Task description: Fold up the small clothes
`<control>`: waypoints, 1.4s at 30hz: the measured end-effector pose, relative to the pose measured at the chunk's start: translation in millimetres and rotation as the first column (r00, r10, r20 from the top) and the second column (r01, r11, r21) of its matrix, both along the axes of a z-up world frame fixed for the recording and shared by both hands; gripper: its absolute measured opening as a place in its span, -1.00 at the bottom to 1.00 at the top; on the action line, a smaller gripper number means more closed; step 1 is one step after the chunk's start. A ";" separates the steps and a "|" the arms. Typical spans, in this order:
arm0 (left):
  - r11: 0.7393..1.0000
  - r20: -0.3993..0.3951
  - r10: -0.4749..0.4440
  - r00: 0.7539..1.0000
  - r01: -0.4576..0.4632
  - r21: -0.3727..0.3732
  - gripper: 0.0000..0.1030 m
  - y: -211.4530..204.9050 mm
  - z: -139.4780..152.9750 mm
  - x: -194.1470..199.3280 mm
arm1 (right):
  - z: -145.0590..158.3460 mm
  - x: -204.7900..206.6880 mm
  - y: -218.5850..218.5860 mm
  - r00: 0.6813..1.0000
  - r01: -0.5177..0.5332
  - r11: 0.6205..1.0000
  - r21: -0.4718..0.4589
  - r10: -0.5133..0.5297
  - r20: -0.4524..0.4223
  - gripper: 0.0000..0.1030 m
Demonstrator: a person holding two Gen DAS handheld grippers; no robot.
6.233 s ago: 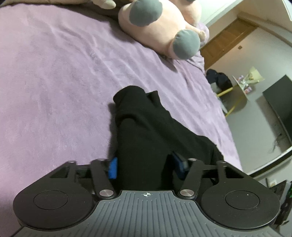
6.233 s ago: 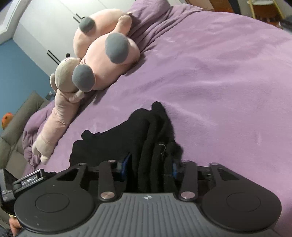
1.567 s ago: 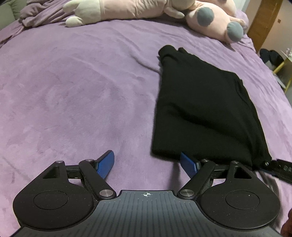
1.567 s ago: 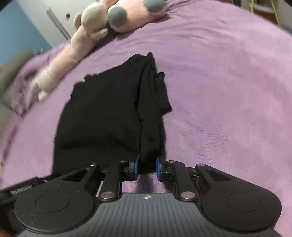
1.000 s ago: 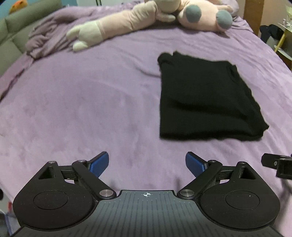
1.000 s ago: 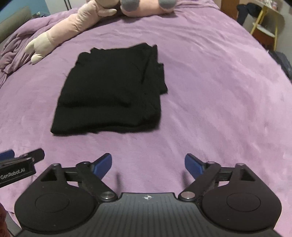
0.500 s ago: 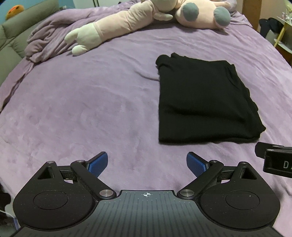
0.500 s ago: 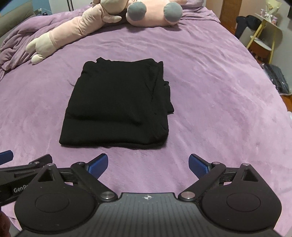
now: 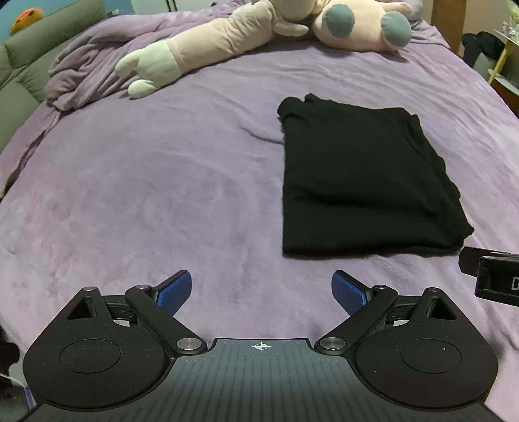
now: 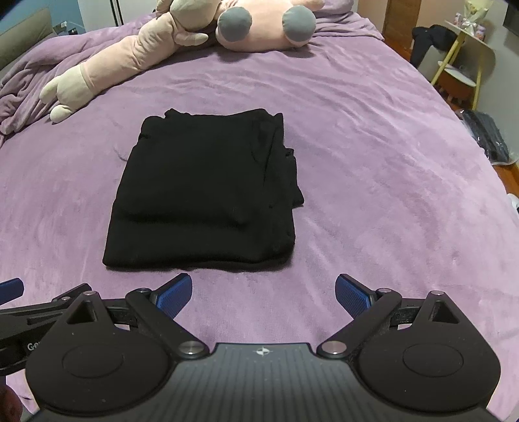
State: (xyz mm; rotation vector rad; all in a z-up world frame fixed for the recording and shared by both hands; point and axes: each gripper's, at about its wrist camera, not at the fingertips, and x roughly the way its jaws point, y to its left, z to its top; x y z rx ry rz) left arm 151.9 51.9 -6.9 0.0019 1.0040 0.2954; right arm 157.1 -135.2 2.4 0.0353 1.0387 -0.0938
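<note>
black garment (image 9: 363, 175) lay folded into a flat, roughly rectangular stack on the purple bed (image 9: 136, 181), apart from both tools. from the left gripper (image 9: 262, 293) the stack lay ahead and to the right of the jaws; from the right gripper (image 10: 263, 293) it lay ahead and slightly to the left, its near edge just beyond the blue pads. judged from this, the right gripper was the nearer one and the better aligned. the long axis of the stack ran away from the cameras toward the head of the bed. an upper layer ended short of the near edge, and loose folds bunched along the right side.

both pairs of jaws stood wide apart and gripped nothing. the body of the right gripper showed at the right margin of the left wrist view, and the left gripper showed at the left margin of the right wrist view.

the bed cover was a soft fleece with shallow wrinkles. a bunched blanket (image 9: 81, 74) lay at far left. a long plush toy (image 9: 201, 48) and a pink plush toy (image 9: 363, 26) lay at the head. a yellow-legged stand (image 10: 460, 65) stood at far right.

the fold appeared complete or close to it.
</note>
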 end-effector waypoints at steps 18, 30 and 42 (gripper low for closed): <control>1.000 0.001 -0.018 1.000 0.018 0.010 0.89 -7.0 1.1 0.8 | 4.2 -3.2 -2.7 1.000 0.010 1.000 0.000 -0.010 0.012 0.85; 1.000 0.000 -0.020 1.000 0.020 0.009 0.89 -8.3 1.1 0.8 | 4.8 -3.7 -3.4 1.000 0.010 1.000 0.000 -0.010 0.012 0.85; 1.000 0.002 -0.021 1.000 0.021 0.004 0.89 -9.3 4.0 0.5 | 8.5 -4.8 -5.3 1.000 0.009 1.000 -0.001 -0.009 0.017 0.85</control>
